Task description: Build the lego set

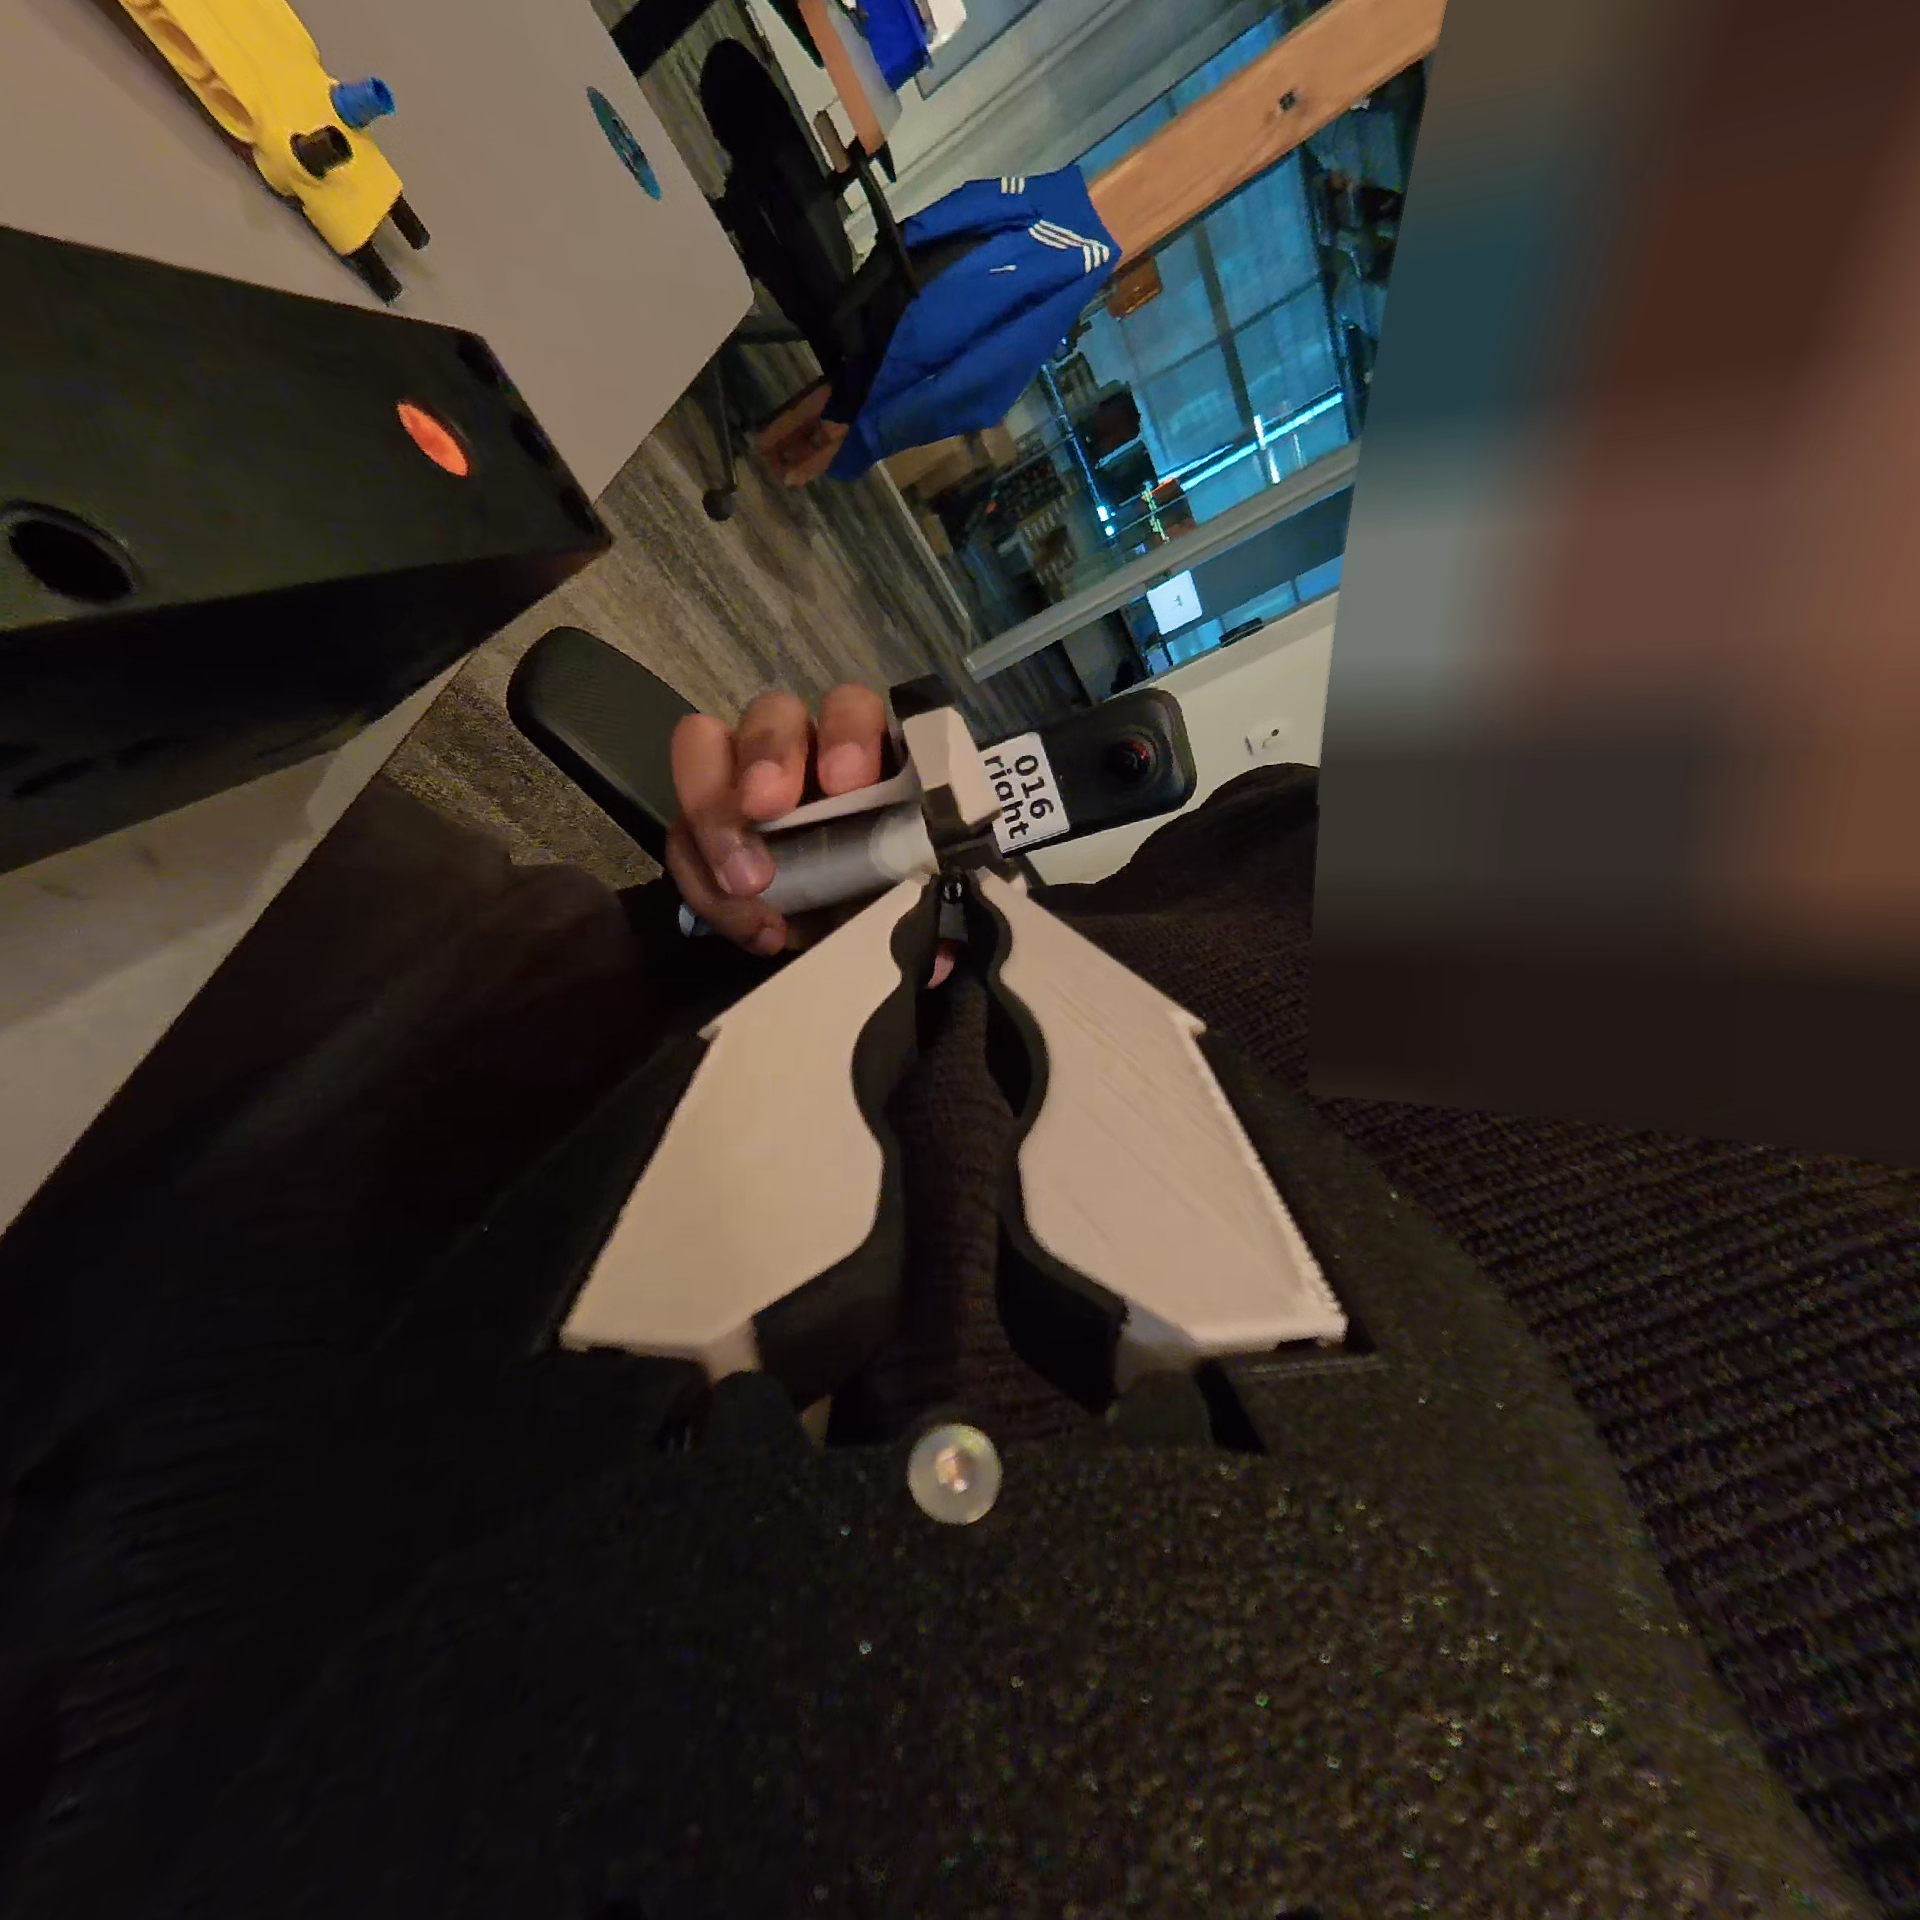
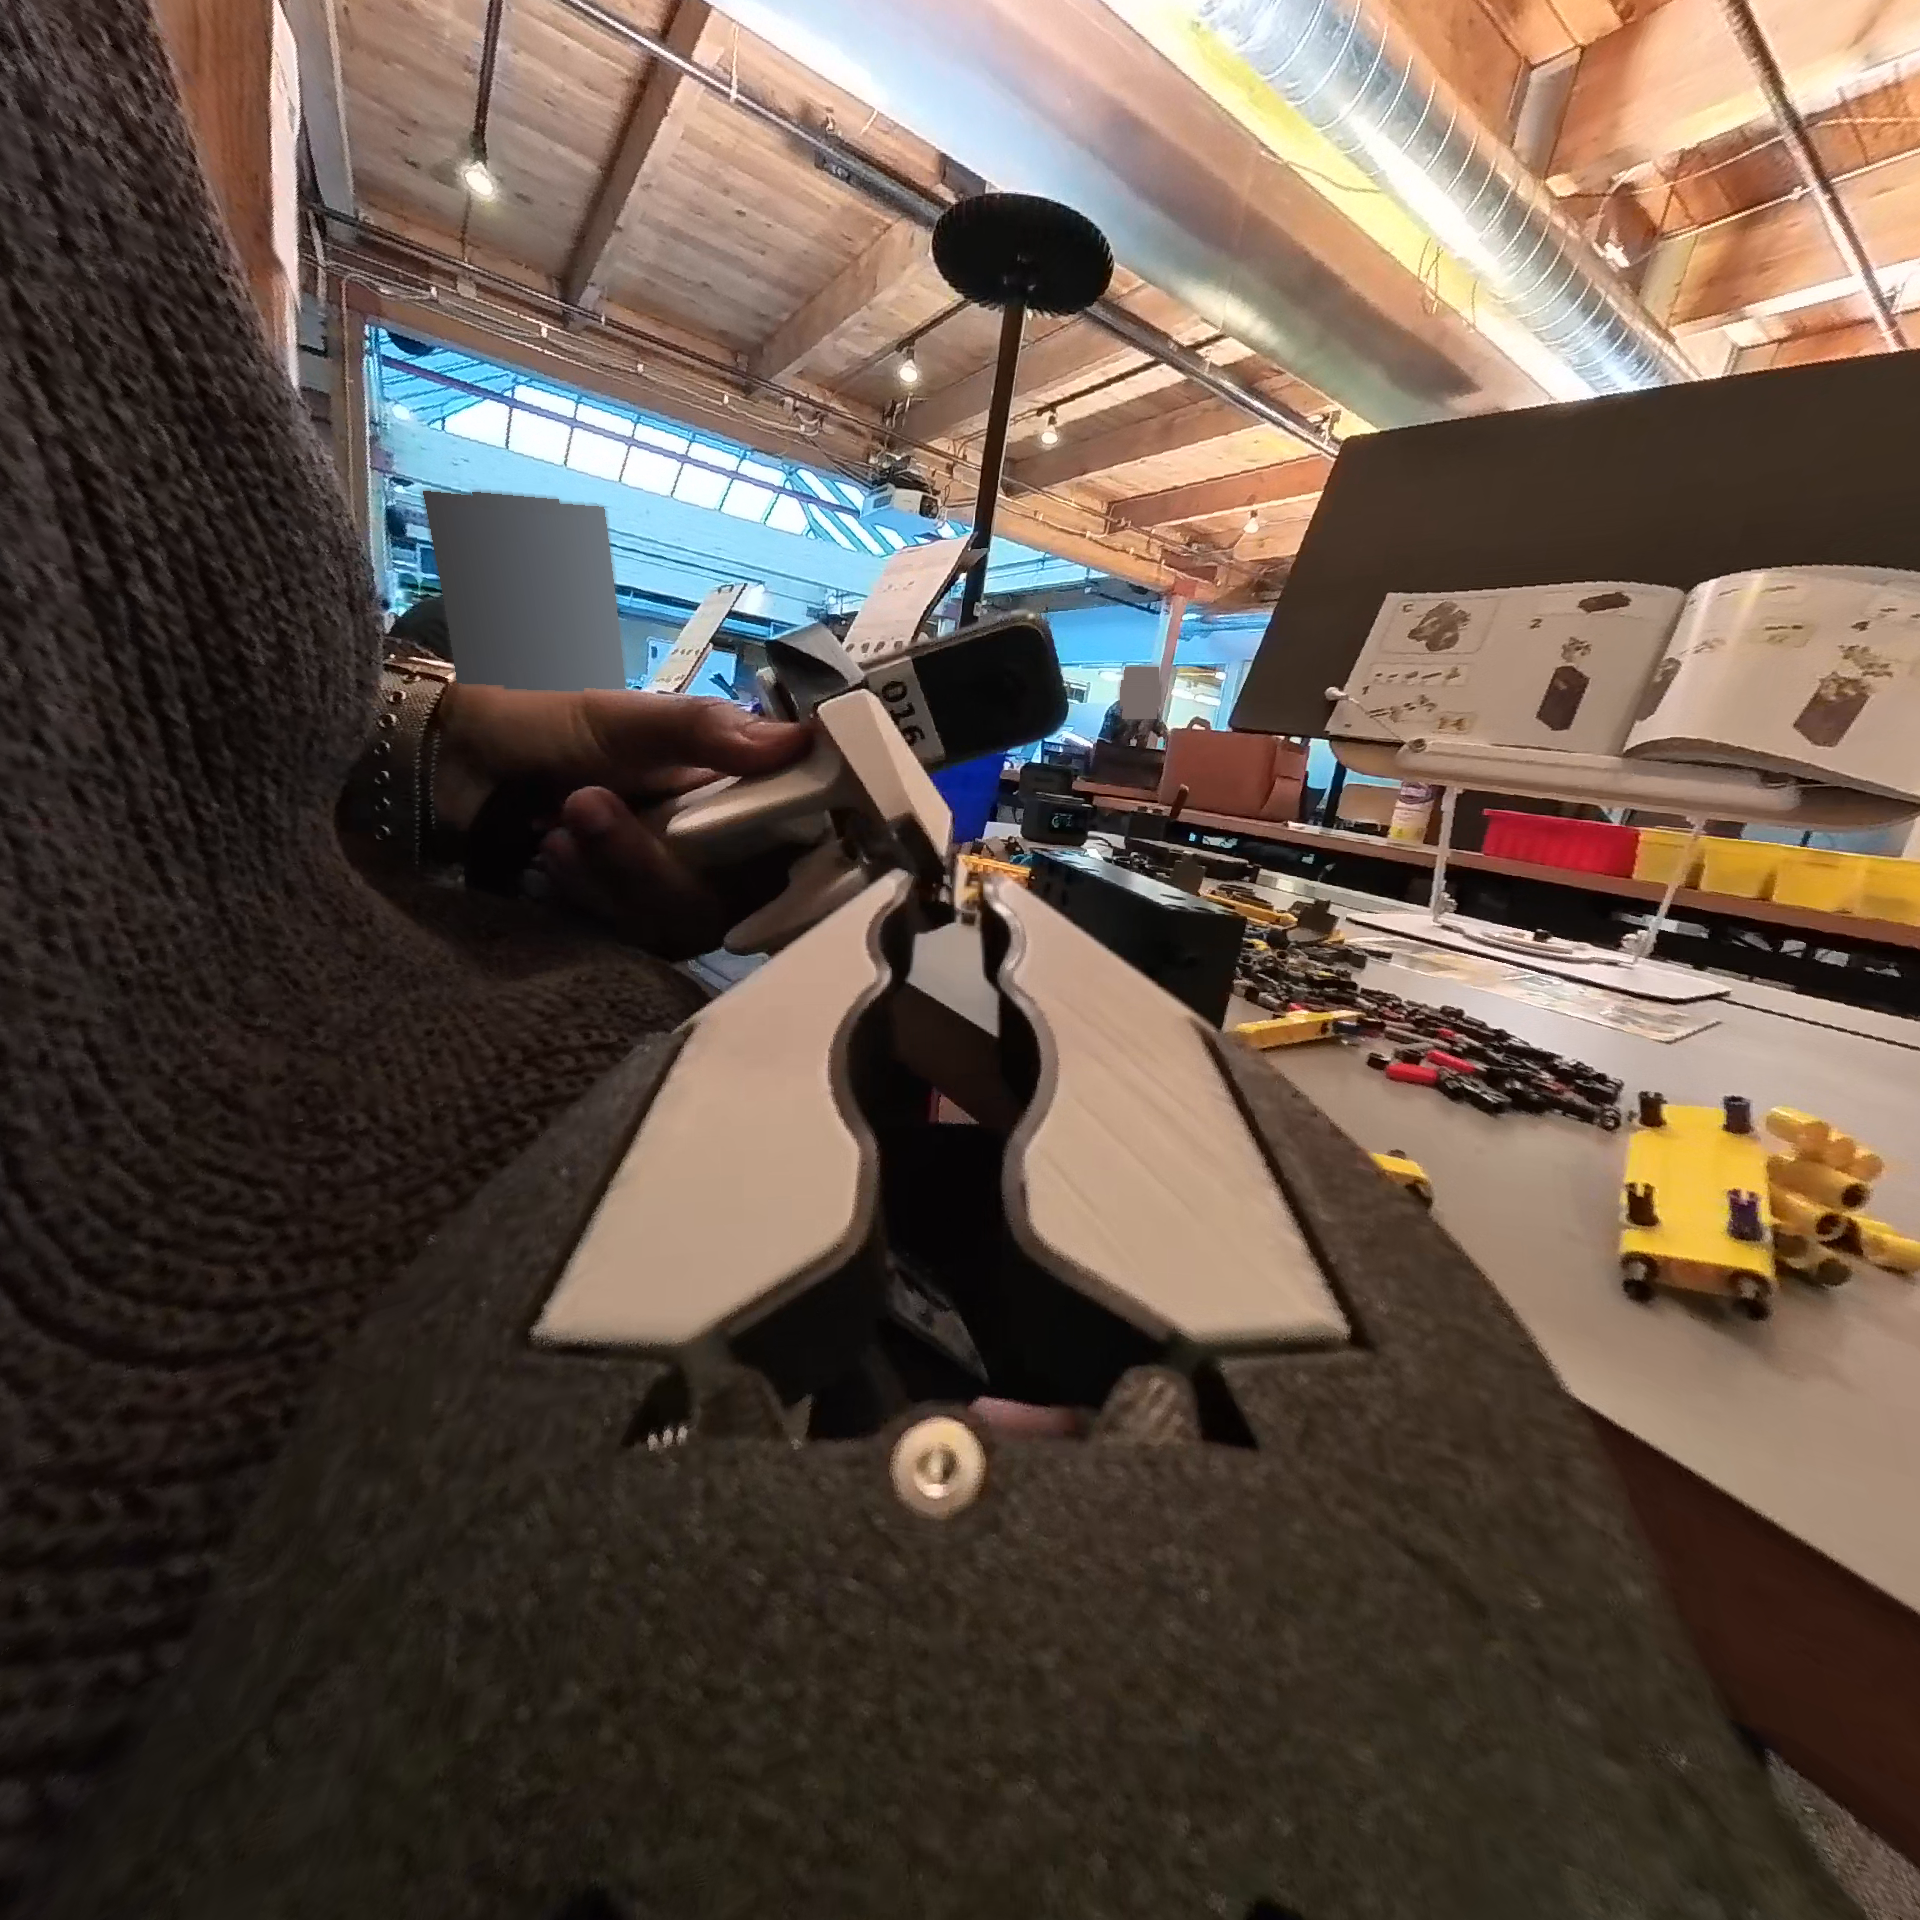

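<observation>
The left gripper, at centre frame, is closing its jaws almost together at the tips on a small dark piece, too small to identify. The right gripper is meeting it tip to tip in mid-air; its jaws are standing slightly apart around a yellow bit, and whether they are gripping it I cannot tell. On the table at right, a yellow assembly, loose pieces and an open booklet are lying well apart from both.
</observation>
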Demonstrator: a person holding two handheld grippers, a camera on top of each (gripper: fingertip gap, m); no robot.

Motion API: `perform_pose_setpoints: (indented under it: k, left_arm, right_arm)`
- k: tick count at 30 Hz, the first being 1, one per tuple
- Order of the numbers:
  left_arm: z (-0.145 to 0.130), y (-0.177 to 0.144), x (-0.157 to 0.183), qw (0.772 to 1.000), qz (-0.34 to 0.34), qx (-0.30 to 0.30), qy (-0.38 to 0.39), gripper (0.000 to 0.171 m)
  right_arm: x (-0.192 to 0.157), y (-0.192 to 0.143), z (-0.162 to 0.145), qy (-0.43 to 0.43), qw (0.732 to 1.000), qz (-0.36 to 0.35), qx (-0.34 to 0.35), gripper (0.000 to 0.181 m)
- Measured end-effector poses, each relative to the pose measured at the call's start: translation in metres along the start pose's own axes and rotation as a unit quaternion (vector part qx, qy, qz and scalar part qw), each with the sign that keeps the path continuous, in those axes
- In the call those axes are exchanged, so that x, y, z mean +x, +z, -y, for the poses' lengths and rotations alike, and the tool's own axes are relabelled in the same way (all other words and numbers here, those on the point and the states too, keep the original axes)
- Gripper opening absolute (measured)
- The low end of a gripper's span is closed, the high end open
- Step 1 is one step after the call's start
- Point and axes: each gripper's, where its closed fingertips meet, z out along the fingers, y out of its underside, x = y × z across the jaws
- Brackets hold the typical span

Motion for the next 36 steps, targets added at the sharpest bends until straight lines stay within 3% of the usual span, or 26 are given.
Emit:
perform_pose_setpoints:
  k: [19, 21, 23, 27, 31, 36]
  left_arm:
    - [-0.004, 0.0, 0.0, 1.0, 0.005, -0.019, 0.007, 0.004]
    - [-0.003, -0.001, -0.003, 0.999, 0.028, -0.021, 0.032, 0.008]
    - [0.004, -0.005, -0.011, 0.993, 0.083, -0.018, 0.082, 0.026]
    - [0.023, -0.018, -0.013, 0.955, 0.187, -0.024, 0.228, 0.03]
    - [0.054, -0.04, -0.023, 0.888, 0.304, -0.036, 0.343, 0.033]
    - [0.068, -0.05, -0.045, 0.838, 0.337, -0.149, 0.403, 0.056]
  right_arm:
    - [-0.006, -0.002, -0.004, 0.008, 1.0, 0.027, -0.014, 0.004]
    - [-0.005, -0.002, -0.004, 0.017, 0.999, 0.032, -0.021, 0.004]
    - [0.001, -0.002, -0.005, 0.041, 0.998, 0.028, -0.026, 0.004]
    - [0.023, -0.004, -0.015, 0.123, 0.991, 0.002, -0.047, 0.004]
    - [0.038, -0.005, -0.034, 0.198, 0.977, -0.014, -0.082, 0.004]
    - [0.039, 0.001, -0.049, 0.179, 0.975, -0.016, -0.134, 0.004]
